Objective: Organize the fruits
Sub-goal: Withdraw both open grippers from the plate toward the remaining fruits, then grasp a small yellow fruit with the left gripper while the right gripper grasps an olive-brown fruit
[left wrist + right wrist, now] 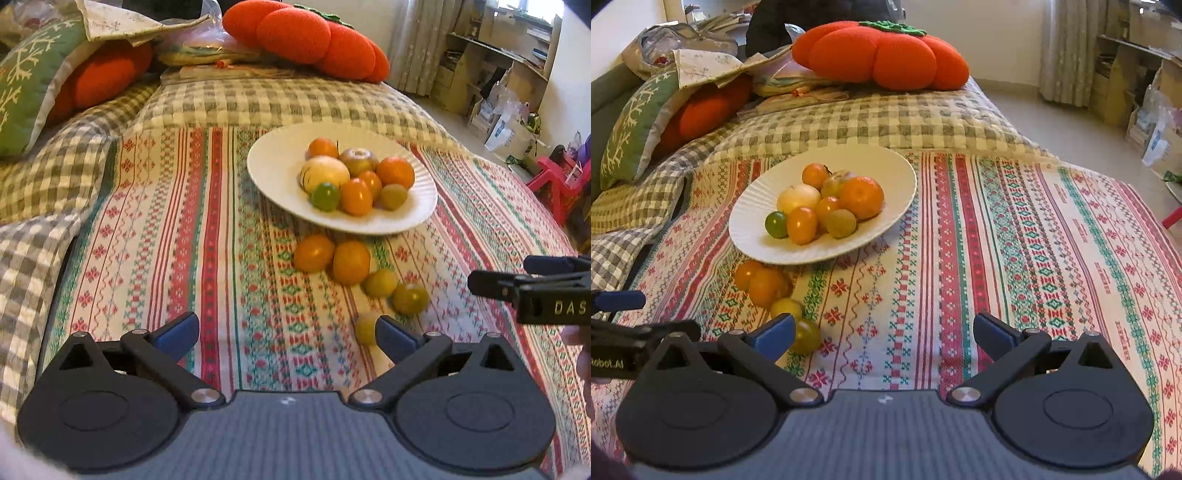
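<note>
My left gripper (286, 334) is spread wide with nothing between its fingers, hovering over the striped cloth (229, 266); a small yellow-green fruit (365, 328) lies just beside its right finger. My right gripper (884, 336) is likewise spread and empty, with a green fruit (807, 336) next to its left finger. Two orange fruits (334, 256) and two more green ones (395, 291) lie loose on the cloth just in front of the white plate (273, 155), which holds a heap of orange, yellow and green fruit. Behind it lies a checked quilt (258, 103) with a pumpkin cushion (306, 37).
</note>
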Available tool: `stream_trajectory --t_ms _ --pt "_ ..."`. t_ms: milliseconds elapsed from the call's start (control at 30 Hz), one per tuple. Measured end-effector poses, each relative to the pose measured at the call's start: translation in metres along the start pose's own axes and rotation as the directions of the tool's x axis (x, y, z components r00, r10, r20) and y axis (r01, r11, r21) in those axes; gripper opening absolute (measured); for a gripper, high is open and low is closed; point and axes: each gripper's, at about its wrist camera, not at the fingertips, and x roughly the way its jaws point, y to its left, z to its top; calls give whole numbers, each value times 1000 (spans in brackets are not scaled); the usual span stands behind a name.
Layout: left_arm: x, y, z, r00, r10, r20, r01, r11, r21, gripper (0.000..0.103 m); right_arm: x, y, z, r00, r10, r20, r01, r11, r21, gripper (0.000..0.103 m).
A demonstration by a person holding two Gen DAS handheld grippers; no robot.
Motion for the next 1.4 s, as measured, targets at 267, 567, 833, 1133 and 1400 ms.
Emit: stream_trajectory --t_ms 267,567,833,1133,1400 --pt "1 -8 -18 998 -38 -48 40 997 61 93 6 6 -12 999 -21 -32 21 1000 14 103" --pt "0 -9 -35 981 -165 -107 178 975 133 79 9 14 -22 1000 6 -19 -6 1000 -24 103" --pt "0 -13 -36 965 -227 -130 244 960 137 52 14 26 -27 999 30 -36 -33 997 -77 103" --pt "4 -8 -31 963 -228 -142 244 964 106 11 18 28 -29 996 70 -51 -73 995 -68 102" --pt "3 9 -24 976 -177 -124 184 982 47 11 21 42 -30 976 207 -68 -211 976 -59 92"
